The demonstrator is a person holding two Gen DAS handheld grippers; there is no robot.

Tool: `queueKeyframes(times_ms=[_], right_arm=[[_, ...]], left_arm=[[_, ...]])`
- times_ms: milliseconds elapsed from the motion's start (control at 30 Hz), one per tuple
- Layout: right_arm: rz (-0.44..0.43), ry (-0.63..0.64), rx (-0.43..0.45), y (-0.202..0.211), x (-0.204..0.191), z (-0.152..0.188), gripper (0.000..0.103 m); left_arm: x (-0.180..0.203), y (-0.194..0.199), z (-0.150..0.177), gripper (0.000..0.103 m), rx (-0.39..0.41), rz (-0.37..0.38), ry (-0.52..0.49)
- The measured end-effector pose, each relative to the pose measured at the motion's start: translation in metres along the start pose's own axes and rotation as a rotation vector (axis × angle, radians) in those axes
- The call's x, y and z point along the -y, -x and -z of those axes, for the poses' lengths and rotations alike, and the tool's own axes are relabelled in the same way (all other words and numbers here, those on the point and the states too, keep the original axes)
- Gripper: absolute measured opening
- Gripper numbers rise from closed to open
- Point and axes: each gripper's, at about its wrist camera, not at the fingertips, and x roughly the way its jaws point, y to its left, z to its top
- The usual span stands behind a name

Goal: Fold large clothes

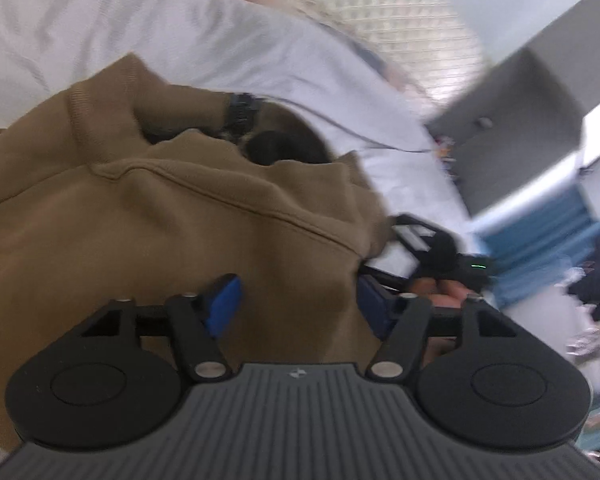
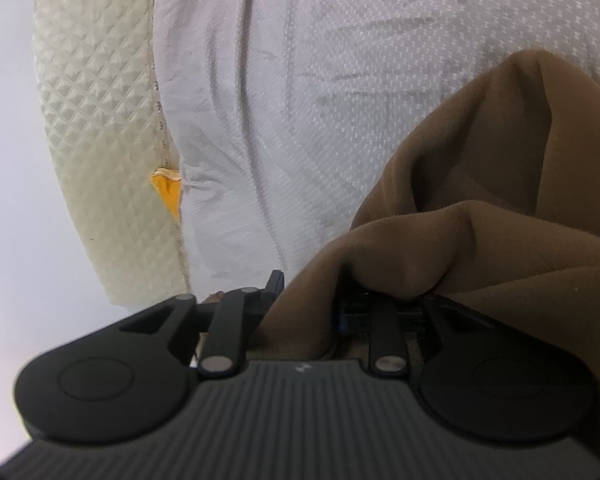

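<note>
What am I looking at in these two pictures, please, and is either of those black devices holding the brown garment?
Both pictures come from small cameras mounted on hand-held grippers, one in each of a person's hands, looking forward along two fingers with blue pads. The black ribbed body at the bottom of each picture is the tool itself.

In the left wrist view, the left gripper stands open above a brown sweatshirt with nothing clamped. The garment lies on a white bedsheet. At the right edge you see the other tool in the person's hand.

In the right wrist view, the right gripper has brown fabric bunched between its fingers, so it appears shut on the sweatshirt. A cream quilted mattress edge shows at the left.
</note>
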Motion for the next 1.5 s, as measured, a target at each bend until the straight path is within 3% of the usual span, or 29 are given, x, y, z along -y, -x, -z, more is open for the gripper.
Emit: queueKeyframes(times_ms=[167,300,400,567,767,933,1233,1300,1433,1500], right_arm=[[-0.084,-0.074,-0.033,0.022,0.003,0.001,0.049],[-0.141,-0.058,-0.008,0.055,-0.006,0.004,0.075],[-0.184,0.037,0.033,0.084,-0.022,0.011,0.076],[-0.121,0.294,0.097,0.103,-0.041,0.030,0.076],[0.008,0.633,0.121,0.082,-0.058,0.042,0.076],[0.070,0.862,0.161,0.061,-0.073,0.051,0.076],[0.196,0.976,0.193,0.012,-0.071,0.046,0.075],[0.232,0.995,0.204,0.006,-0.072,0.044,0.075],[0.313,1.049,0.158,-0.019,-0.073,0.045,0.075],[0.358,1.090,0.122,-0.031,-0.070,0.049,0.074]], left_arm=[[0.003,0.000,0.009,0.064,0.044,-0.067,0.009],[0.006,-0.003,0.013,0.063,0.069,-0.105,0.018],[0.007,0.004,0.014,0.063,0.080,-0.098,0.013],[0.000,0.037,0.011,0.070,0.142,-0.034,0.056],[-0.021,0.056,-0.030,0.077,0.215,-0.110,0.111],[-0.036,0.014,-0.075,0.078,0.167,-0.270,0.112],[-0.069,-0.078,-0.133,0.078,-0.047,-0.553,0.039],[-0.074,-0.092,-0.142,0.078,-0.082,-0.586,0.010],[-0.081,-0.114,-0.152,0.076,-0.134,-0.668,-0.033],[-0.082,-0.128,-0.153,0.068,-0.177,-0.712,-0.074]])
